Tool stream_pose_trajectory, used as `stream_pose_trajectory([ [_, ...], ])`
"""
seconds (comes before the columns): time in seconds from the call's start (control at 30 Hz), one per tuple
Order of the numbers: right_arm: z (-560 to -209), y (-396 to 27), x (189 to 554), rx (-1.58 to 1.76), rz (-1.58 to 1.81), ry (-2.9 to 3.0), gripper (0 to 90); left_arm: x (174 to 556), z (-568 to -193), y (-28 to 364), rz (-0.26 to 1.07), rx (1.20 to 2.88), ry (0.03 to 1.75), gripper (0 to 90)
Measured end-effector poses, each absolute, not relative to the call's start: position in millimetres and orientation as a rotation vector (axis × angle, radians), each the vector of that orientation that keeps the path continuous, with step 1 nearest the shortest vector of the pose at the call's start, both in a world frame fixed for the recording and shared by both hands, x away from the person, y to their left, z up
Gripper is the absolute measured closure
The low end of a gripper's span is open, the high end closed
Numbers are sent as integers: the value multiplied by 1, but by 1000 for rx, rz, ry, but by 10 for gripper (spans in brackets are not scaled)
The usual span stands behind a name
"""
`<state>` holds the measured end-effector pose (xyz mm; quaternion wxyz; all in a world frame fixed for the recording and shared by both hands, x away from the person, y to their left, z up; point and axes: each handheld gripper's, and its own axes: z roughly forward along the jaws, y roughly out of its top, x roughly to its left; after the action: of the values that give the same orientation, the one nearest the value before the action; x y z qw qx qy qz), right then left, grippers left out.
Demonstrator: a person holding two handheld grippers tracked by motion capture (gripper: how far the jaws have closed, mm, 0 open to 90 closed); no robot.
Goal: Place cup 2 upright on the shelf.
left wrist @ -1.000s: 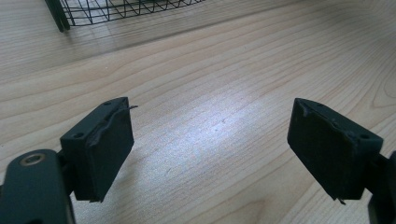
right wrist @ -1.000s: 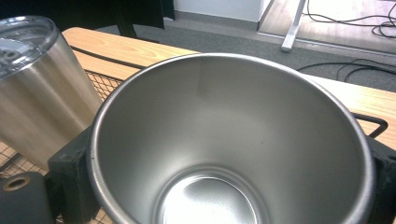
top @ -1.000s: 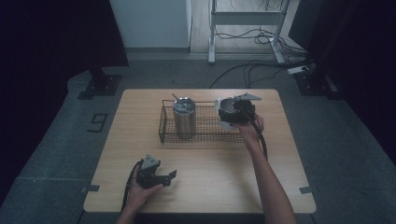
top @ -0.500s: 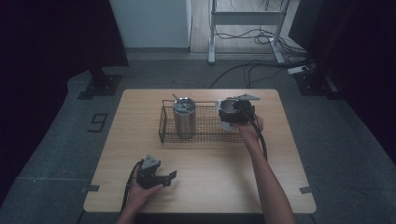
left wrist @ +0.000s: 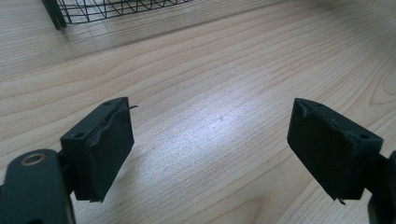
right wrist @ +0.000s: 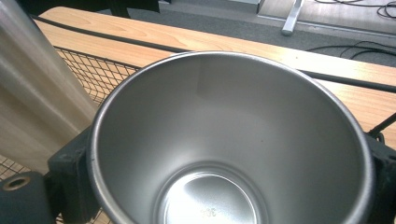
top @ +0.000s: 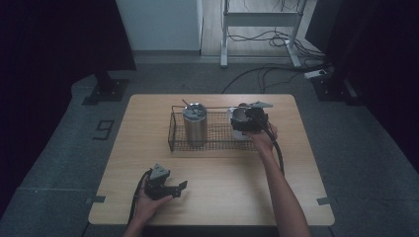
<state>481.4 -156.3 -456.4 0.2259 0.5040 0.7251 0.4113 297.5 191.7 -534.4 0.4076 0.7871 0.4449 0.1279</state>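
Beside the lidded tumbler [top: 195, 126], right tongs [top: 249, 123] grip a cup [right wrist: 224, 154]; left tongs [left wrist: 210, 154] gape.

Open steel cup [right wrist: 229, 140] between the claw [right wrist: 224, 182] jaws, above wire basket [right wrist: 88, 70].

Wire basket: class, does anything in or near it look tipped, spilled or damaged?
Nothing stands out. The tumbler stands upright in the wire basket; the right claw holds the empty steel cup upright; no spill.

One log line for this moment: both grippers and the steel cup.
left gripper: open, empty | right gripper: shut on steel cup | steel cup: wire basket, right end
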Motion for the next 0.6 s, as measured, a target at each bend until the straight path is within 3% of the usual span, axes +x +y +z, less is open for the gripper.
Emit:
stream_pose_trajectory([
  [0.6,-472,-156,479,1409,1100,2020,67,298,-534,192,321,1984,1119,148],
])
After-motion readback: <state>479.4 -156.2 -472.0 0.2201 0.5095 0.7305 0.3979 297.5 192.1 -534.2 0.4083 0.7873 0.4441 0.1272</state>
